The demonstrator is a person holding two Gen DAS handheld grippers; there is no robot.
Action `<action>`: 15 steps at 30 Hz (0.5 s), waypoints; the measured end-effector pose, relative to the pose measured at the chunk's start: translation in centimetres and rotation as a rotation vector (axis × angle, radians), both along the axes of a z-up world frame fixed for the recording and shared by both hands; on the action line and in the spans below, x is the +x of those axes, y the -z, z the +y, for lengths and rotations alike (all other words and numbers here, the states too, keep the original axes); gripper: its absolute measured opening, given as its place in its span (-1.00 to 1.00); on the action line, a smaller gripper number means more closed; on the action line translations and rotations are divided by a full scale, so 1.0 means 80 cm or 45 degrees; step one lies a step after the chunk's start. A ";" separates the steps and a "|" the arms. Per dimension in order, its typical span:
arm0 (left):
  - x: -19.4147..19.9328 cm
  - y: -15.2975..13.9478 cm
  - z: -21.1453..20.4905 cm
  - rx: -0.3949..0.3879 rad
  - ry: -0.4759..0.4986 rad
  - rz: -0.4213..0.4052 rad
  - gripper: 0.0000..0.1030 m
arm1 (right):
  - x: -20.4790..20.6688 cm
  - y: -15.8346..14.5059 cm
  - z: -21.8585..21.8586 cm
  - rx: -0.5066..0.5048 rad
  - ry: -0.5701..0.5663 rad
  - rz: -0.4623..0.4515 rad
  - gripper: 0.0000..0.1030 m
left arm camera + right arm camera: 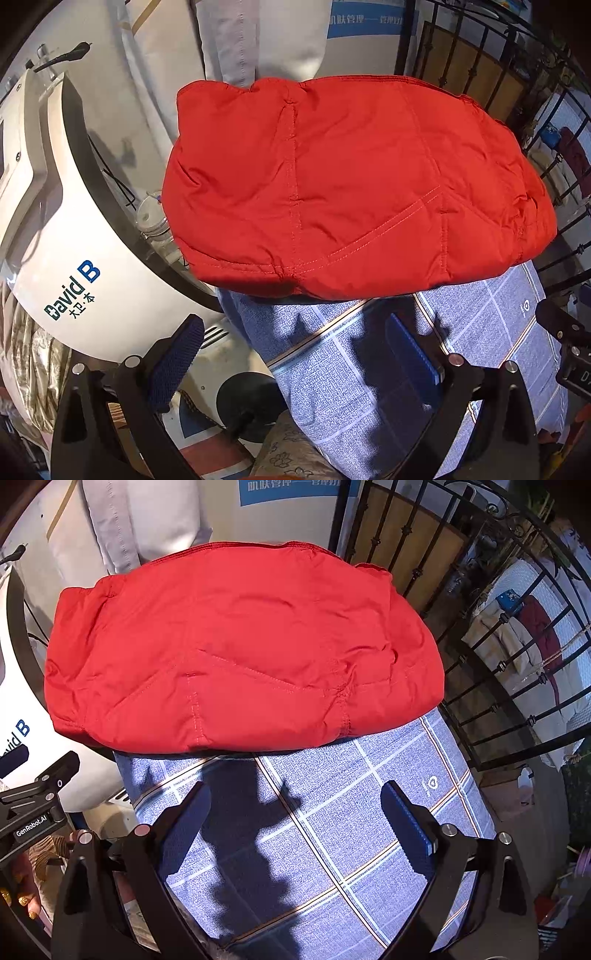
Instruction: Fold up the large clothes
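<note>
While both sets of jaws stand spread wide with nothing between them, they hover above the near part of the surface (369, 812) — a narrow board under a blue cloth crossed by pale and orange lines. The left gripper (295, 354) has its dark blue textured fingers (177, 354) apart, the left one out past the board's left edge, the right one over the cloth. The right gripper (295, 819) hangs over the middle of the cloth, jaws released, and throws a dark shadow on the blue weave beneath it.

Just beyond both grippers lies the red garment (351, 192) — a padded, stitched piece folded into a compact bundle, covering the far part of the board and overhanging it on both sides; neither gripper touches it. To the left stands a white curved machine (55, 229) printed "David B", with a clear jar (151, 218) between it and the bundle. Black iron railings (480, 635) rise at the right, and pale hanging fabric (147, 517) shows behind the garment.
</note>
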State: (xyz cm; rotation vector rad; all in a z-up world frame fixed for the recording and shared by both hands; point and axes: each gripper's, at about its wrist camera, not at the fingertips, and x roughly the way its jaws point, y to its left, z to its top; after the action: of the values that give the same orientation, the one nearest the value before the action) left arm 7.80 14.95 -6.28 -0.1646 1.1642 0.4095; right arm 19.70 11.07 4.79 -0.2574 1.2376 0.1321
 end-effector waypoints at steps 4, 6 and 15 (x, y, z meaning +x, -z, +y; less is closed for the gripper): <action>-0.001 -0.001 -0.001 0.010 0.005 -0.001 0.88 | 0.000 0.000 0.000 -0.001 0.000 0.000 0.79; -0.002 -0.002 -0.002 0.010 0.000 -0.003 0.88 | 0.000 0.000 0.000 -0.001 0.001 -0.002 0.79; -0.001 -0.002 -0.001 0.012 -0.009 -0.001 0.88 | -0.003 0.000 0.002 -0.002 -0.011 -0.003 0.79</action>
State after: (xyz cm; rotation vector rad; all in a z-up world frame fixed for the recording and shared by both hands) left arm 7.68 14.90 -6.11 -0.1607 1.1611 0.4207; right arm 19.42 11.21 4.80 -0.2640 1.2347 0.1381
